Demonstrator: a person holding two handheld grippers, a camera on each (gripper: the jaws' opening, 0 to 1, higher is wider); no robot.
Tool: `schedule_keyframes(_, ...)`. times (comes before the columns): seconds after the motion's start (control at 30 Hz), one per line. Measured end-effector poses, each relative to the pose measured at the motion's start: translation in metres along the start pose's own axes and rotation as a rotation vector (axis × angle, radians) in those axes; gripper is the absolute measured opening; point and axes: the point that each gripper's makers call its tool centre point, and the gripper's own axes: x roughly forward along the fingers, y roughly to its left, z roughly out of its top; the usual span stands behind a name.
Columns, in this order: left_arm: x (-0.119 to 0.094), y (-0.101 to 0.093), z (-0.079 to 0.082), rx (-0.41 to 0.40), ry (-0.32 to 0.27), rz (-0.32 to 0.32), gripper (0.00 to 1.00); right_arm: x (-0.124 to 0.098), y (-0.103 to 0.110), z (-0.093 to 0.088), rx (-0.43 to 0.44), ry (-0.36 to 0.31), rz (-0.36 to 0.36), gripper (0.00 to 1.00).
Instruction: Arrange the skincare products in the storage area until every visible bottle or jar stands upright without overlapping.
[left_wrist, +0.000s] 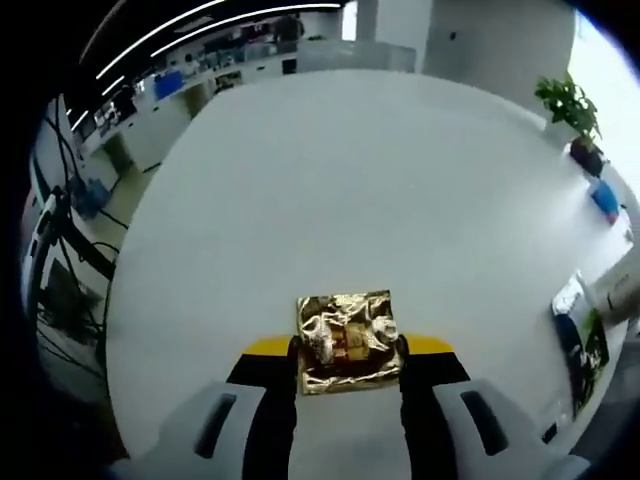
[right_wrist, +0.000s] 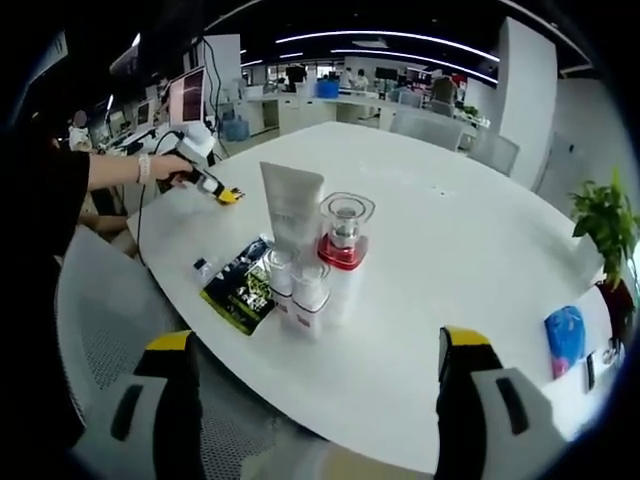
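Pinched between the left gripper's (left_wrist: 349, 347) jaws is a gold foil sachet (left_wrist: 347, 341), held over the bare white table (left_wrist: 340, 180). Right gripper (right_wrist: 315, 360) jaws stand spread wide, nothing between them, near the table's edge. Just beyond stand two small bottles (right_wrist: 298, 285), a red-collared clear-capped bottle (right_wrist: 344, 240) and a white tube (right_wrist: 291, 208), clustered upright and touching; a dark sachet (right_wrist: 241, 285) lies flat beside them. Farther off, a potted plant (right_wrist: 607, 225).
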Motion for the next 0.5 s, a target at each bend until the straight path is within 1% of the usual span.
schedule_keyframes(0.13, -0.001, -0.013, -0.001, 0.073, 0.015, -0.046, 0.37, -0.001, 0.001, 0.002, -0.007, -0.007, 0.001, 1.0)
schedule_keyframes(0.17, -0.001, -0.014, -0.001, 0.081, 0.016, -0.049, 0.37, -0.001, 0.001, 0.002, -0.008, -0.007, 0.001, 1.0)
schedule_keyframes(0.27, -0.005, -0.02, -0.002, 0.164, 0.028, -0.07, 0.37, -0.003, 0.002, 0.004, -0.01, -0.013, 0.002, 1.0)
schedule_keyframes(0.3, -0.007, -0.026, -0.002, 0.205, 0.028, -0.097, 0.37, -0.003, 0.002, 0.004, -0.01, -0.015, 0.001, 1.0)
schedule_keyframes(0.37, -0.01, -0.031, -0.003, 0.224, 0.036, -0.109, 0.37, -0.003, 0.002, 0.004, -0.01, -0.018, 0.0, 1.0)
schedule_keyframes(0.47, -0.016, -0.042, -0.004, 0.281, 0.032, -0.147, 0.37, -0.003, 0.004, 0.006, -0.009, -0.028, 0.005, 1.0)
schedule_keyframes(0.5, -0.017, -0.043, -0.005, 0.288, 0.039, -0.15, 0.37, -0.003, 0.004, 0.006, -0.009, -0.031, 0.007, 1.0)
